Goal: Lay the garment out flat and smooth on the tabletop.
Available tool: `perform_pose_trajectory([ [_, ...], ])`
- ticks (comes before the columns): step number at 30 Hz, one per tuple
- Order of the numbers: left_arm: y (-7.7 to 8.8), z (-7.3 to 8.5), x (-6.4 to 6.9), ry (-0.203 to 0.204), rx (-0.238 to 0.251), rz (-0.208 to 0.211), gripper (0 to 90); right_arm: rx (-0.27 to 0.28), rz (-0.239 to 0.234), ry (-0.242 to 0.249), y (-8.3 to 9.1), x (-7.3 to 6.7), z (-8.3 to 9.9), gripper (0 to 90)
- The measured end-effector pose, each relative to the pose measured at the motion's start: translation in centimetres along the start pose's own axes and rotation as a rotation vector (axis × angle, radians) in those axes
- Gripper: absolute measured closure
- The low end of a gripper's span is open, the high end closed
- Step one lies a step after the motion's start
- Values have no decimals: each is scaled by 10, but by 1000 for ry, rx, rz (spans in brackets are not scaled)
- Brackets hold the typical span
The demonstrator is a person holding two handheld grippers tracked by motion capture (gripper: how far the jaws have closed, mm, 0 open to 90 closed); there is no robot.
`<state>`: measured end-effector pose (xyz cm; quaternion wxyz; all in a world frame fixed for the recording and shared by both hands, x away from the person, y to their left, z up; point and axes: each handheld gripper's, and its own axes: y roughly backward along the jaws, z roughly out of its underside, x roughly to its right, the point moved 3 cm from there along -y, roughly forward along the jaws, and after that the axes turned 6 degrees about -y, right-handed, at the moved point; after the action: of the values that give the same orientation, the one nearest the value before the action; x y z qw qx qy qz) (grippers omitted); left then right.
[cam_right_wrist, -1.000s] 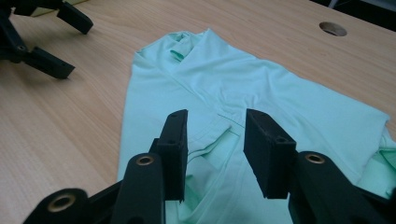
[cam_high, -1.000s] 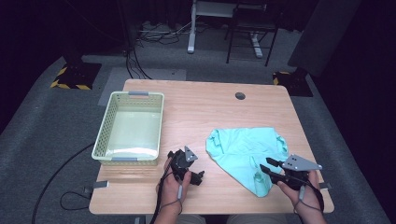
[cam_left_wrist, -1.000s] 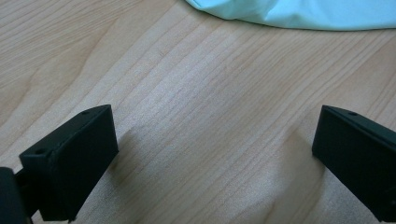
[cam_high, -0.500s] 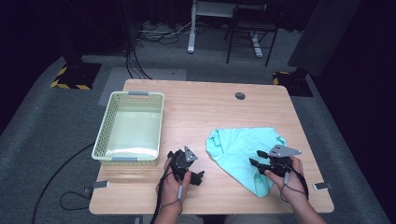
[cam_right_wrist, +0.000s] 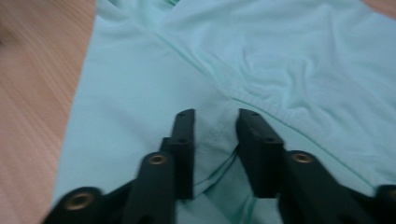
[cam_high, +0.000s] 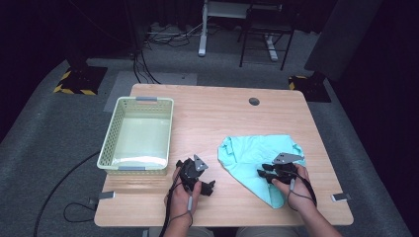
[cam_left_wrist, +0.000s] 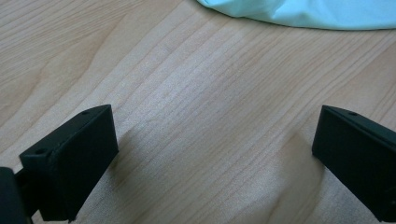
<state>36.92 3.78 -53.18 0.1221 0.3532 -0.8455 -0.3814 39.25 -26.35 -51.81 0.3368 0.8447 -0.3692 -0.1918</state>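
A mint-green garment (cam_high: 252, 153) lies crumpled on the right half of the wooden table (cam_high: 217, 118). My right gripper (cam_high: 262, 173) is pressed down onto its near part, jaws pointing left. In the right gripper view the jaws (cam_right_wrist: 215, 119) have just been closing; a small ridge of the garment (cam_right_wrist: 289, 60) is gathered in the gap that remains between them. My left gripper (cam_high: 208, 178) rests on the table left of the garment. Its jaws (cam_left_wrist: 215, 149) stand wide open over bare wood, with the garment's edge (cam_left_wrist: 299, 14) farther ahead.
A pale green mesh basket (cam_high: 109, 136) stands at the table's left, just beyond the left hand. A round cable hole (cam_high: 254, 101) sits near the far edge. Cables trail from both grippers toward the near edge. Chair and desk legs stand on the floor behind.
The right gripper has moved left and down from the garment's right corner onto the cloth, and its jaws have come closer together. The left gripper has stayed where it was.
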Motion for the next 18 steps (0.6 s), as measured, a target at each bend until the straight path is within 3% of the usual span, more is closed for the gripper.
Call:
perform_pose_trajectory([
  [3, 0, 0, 0, 0, 0, 0, 1, -6, -29, 4, 2, -3, 1, 868],
  [5, 0, 0, 0, -1, 1, 0, 1, -9, -18, 20, 4, -5, -1, 879],
  [11, 0, 0, 0, -2, 1, 2, 1, 55, -14, 45, 20, -16, -11, 881],
  [18, 0, 1, -2, -3, 2, -4, 1, 119, -51, 119, 43, -46, -28, 881],
])
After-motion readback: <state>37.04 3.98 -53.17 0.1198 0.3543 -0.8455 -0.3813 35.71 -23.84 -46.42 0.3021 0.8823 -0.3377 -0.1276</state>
